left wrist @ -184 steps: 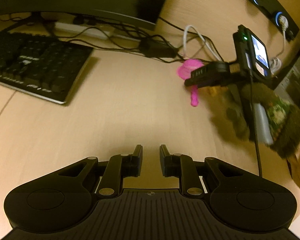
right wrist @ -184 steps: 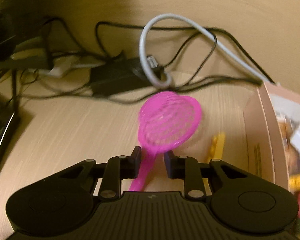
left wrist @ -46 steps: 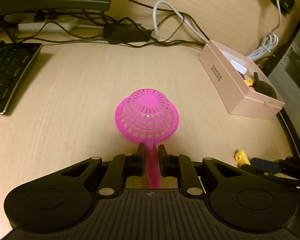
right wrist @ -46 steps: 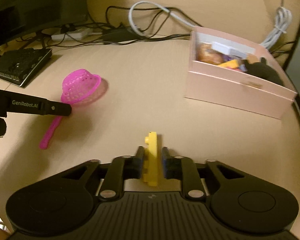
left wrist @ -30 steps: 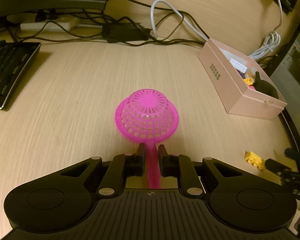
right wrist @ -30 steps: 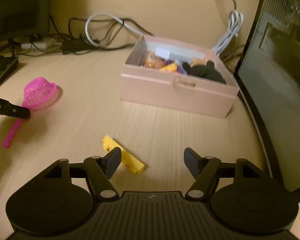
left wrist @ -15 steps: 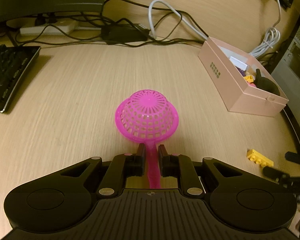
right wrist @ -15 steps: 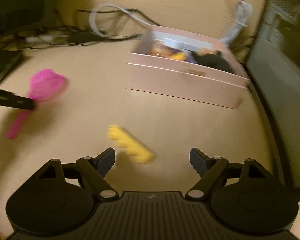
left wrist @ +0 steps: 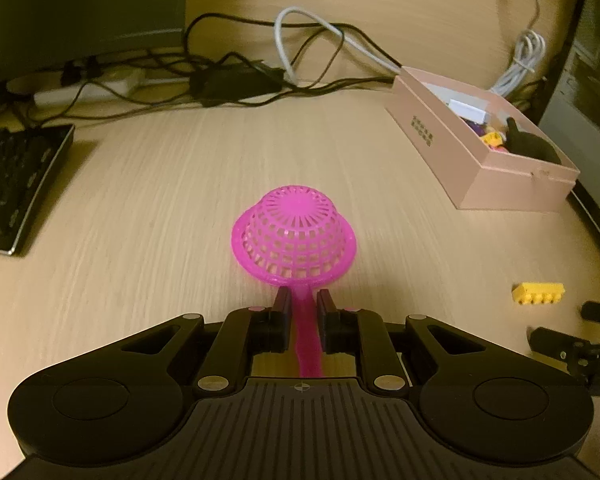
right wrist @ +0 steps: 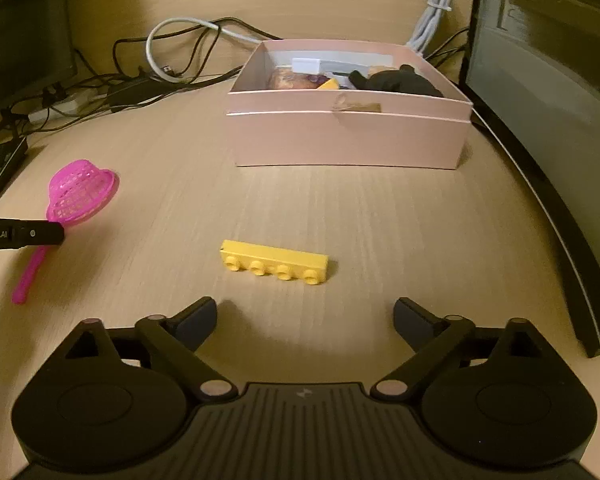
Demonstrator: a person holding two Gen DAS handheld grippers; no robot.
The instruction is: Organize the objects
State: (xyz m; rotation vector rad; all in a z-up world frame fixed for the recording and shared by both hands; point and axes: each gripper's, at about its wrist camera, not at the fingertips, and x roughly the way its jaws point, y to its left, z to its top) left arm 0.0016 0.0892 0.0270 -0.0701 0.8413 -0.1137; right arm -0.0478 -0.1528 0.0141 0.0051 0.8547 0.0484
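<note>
one pink strainer [left wrist: 294,238] gripped by left gripper [left wrist: 302,305]; one yellow brick [right wrist: 274,261] loose; right gripper [right wrist: 305,314] just spread

Wooden desk [right wrist: 380,216] bears yellow brick [right wrist: 274,261], pink box [right wrist: 348,136].

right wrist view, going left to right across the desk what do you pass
pink strainer held by its handle in the left gripper → yellow brick lying on the desk → pink box → dark monitor at the right edge
</note>
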